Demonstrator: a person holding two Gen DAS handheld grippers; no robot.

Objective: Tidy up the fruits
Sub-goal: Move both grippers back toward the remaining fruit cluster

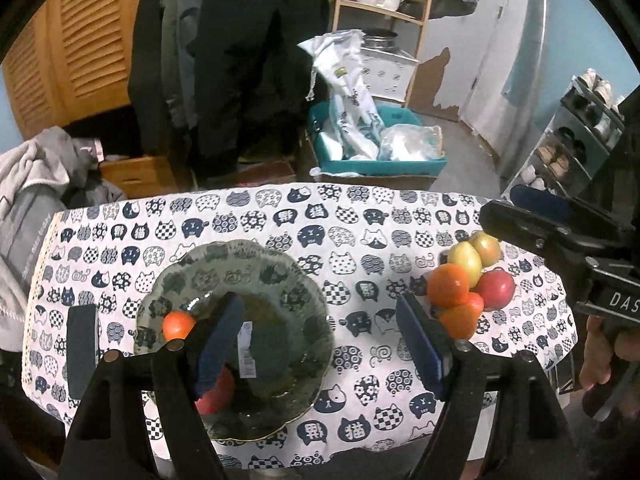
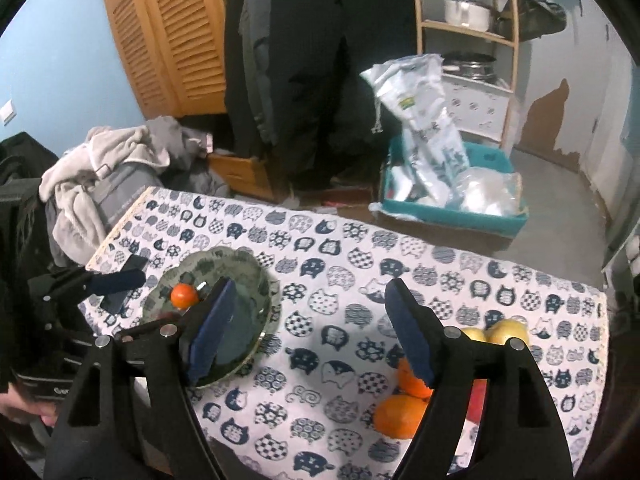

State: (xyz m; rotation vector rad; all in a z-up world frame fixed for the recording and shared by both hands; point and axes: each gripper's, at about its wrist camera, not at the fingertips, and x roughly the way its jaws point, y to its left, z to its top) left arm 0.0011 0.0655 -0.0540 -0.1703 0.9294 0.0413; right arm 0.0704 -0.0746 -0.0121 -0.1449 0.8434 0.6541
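Only the left wrist view showed the red apple point(image 1: 218, 394) on the plate point(image 1: 308, 304); both the left gripper point(image 1: 320, 344) and the right gripper point(image 2: 308, 332) stood spread, empty.

A small orange point(image 1: 178, 325) and a red apple point(image 1: 218, 394) are being held in the green plate point(image 1: 316, 312); oranges point(image 1: 448, 284), yellow apples point(image 1: 466, 260) and a red apple point(image 1: 496, 289) are lying clustered near the bench's right edge.
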